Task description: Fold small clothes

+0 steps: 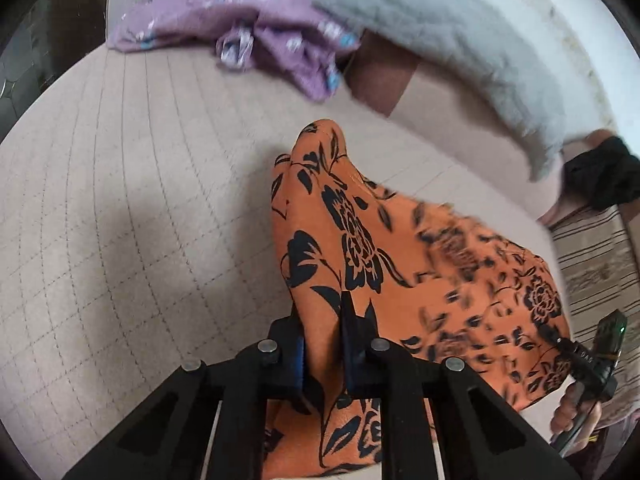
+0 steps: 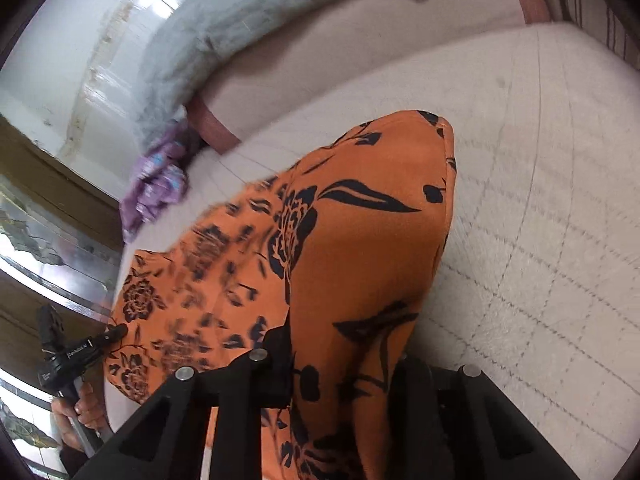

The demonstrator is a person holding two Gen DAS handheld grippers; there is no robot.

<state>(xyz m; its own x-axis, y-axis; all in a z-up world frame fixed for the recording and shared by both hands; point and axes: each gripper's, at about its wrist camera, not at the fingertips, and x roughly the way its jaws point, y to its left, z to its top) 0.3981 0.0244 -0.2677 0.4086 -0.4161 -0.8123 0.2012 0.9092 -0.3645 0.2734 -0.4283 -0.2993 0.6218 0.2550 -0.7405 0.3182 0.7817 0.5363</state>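
Observation:
An orange garment with black flowers (image 1: 352,240) hangs stretched between my two grippers above the quilted bed (image 1: 120,200). My left gripper (image 1: 324,336) is shut on one edge of it, the cloth pinched between its blue-padded fingers. In the right wrist view the same garment (image 2: 352,240) drapes over my right gripper (image 2: 340,360), which is shut on its other edge; the right finger is hidden under the cloth. The right gripper also shows at the lower right of the left wrist view (image 1: 592,356), and the left gripper at the lower left of the right wrist view (image 2: 116,332).
A crumpled purple garment (image 1: 240,36) lies at the far side of the bed, also in the right wrist view (image 2: 156,184). A grey fluffy blanket (image 1: 460,40) lies along the white wall. A black item (image 1: 600,176) and striped fabric (image 1: 592,264) sit at the right.

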